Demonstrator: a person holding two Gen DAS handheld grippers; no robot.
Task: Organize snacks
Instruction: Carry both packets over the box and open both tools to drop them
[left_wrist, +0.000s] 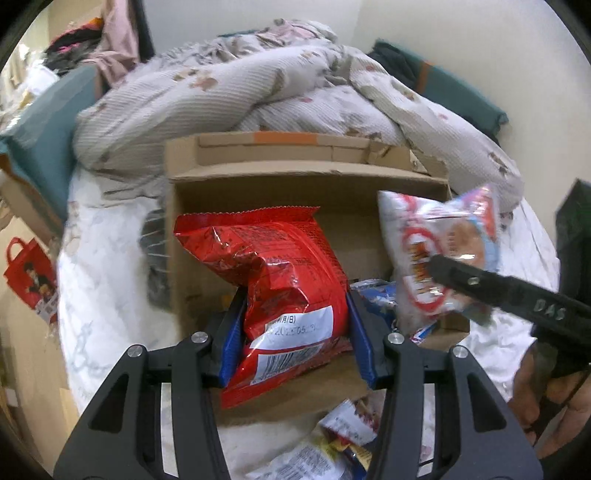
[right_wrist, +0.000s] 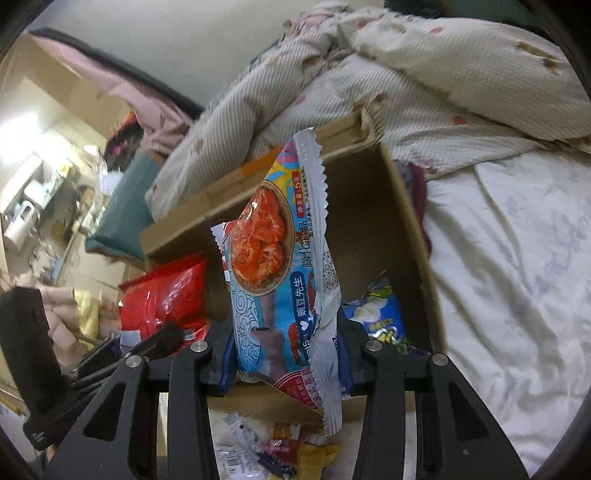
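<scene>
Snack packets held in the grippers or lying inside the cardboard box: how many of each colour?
Red bag, in left gripper: 1
Light blue packet, in right gripper: 1
Dark blue packet, in cardboard box: 1
Total: 3

At lower centre the left claw (left_wrist: 291, 339) clamps a crinkled red foil snack bag (left_wrist: 284, 273) over an open brown cardboard box (left_wrist: 258, 173) on the bed. At right the right claw (left_wrist: 439, 266) grips a white-and-red snack packet (left_wrist: 436, 251); a rumpled floral quilt (left_wrist: 229, 92) lies behind
</scene>
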